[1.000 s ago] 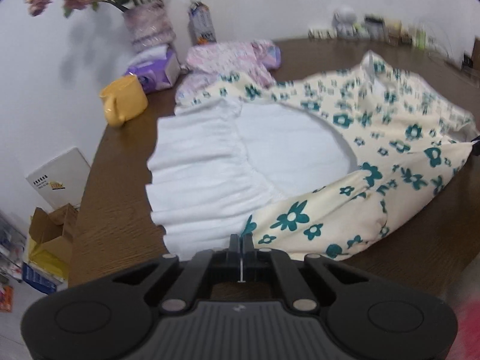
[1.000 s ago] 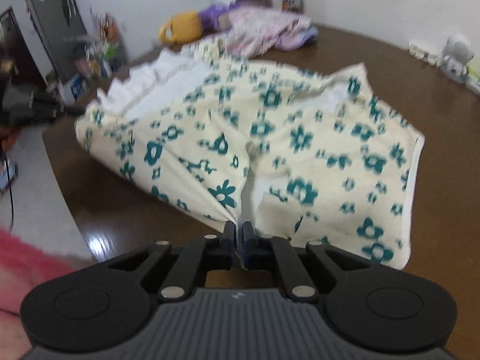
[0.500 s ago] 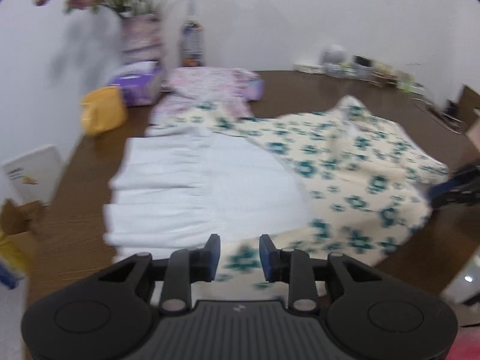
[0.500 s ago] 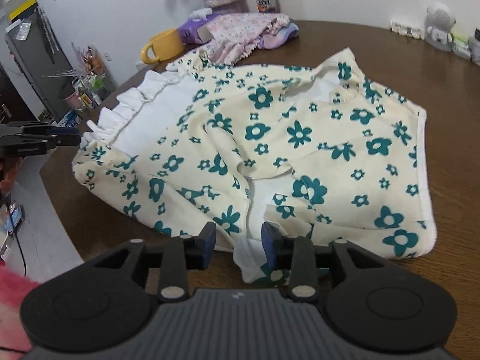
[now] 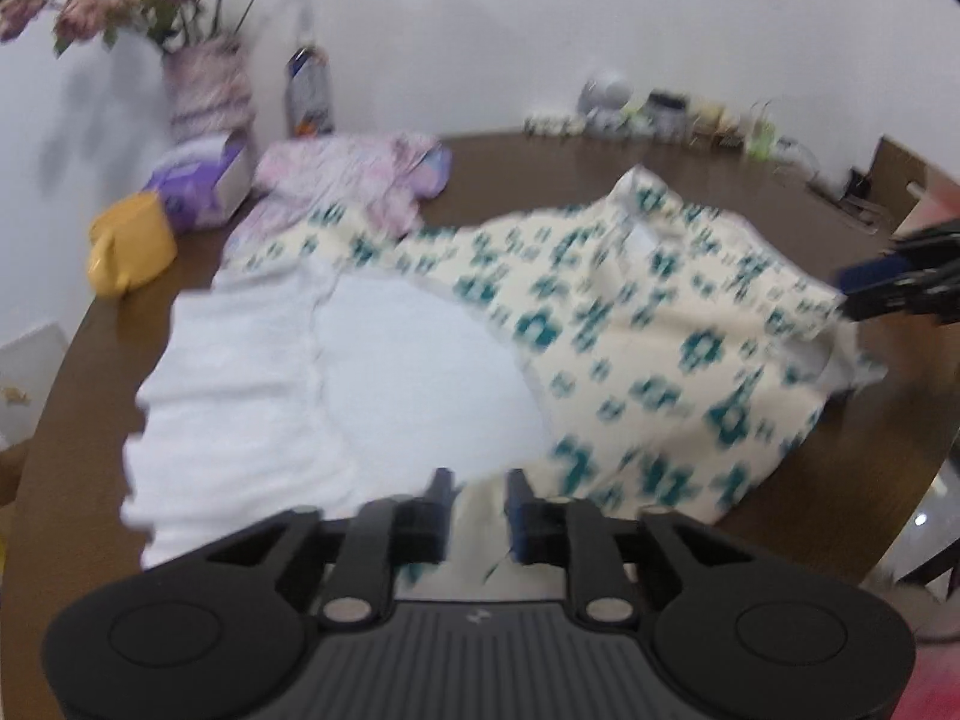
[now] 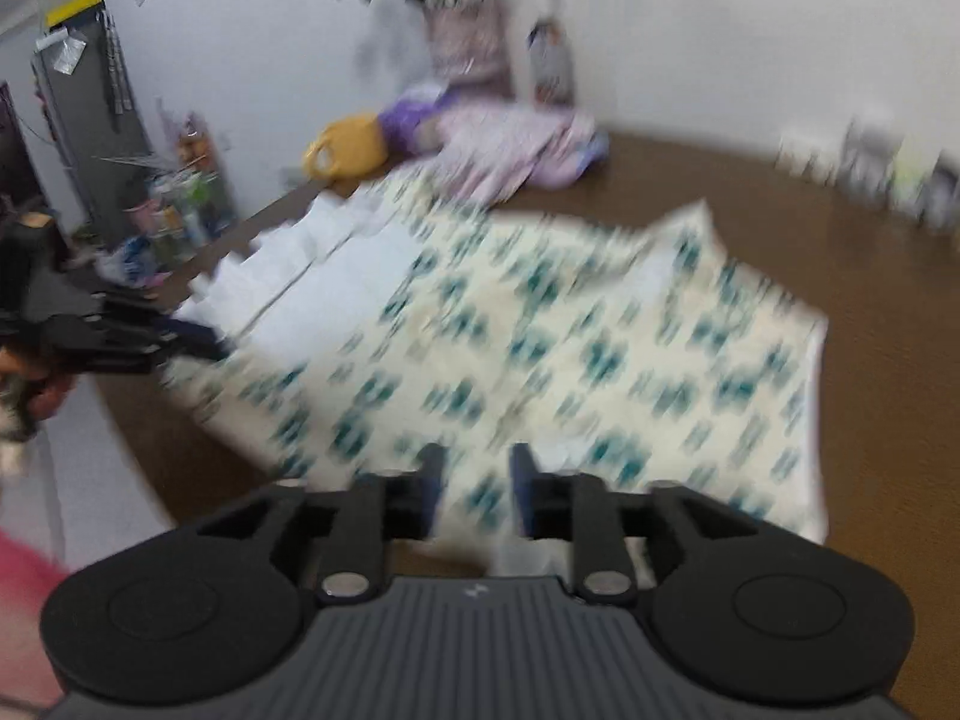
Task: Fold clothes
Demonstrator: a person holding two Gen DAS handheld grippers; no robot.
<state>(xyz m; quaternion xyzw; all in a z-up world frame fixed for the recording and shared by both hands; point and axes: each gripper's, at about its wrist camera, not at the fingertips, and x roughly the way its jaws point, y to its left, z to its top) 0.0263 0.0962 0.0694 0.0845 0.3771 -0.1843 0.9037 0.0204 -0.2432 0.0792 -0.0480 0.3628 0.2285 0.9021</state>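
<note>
Both grippers, left (image 5: 476,495) and right (image 6: 474,471), are now gaping, having let go of one floral dress (image 5: 648,324) that is lying on the table (image 5: 852,468); each is hovering low at its near edge.

Our left gripper (image 5: 477,483) has its jaws parted with a clear gap, nothing clamped between the fingers (image 5: 438,489); from the other side we see it low at the left edge, pointing right (image 6: 198,342). Our right gripper (image 6: 474,462) is the same: jaws apart, fingers (image 6: 521,468) holding nothing, and in the left wrist view it comes in from the right edge, tips pointing left (image 5: 852,291).
</note>
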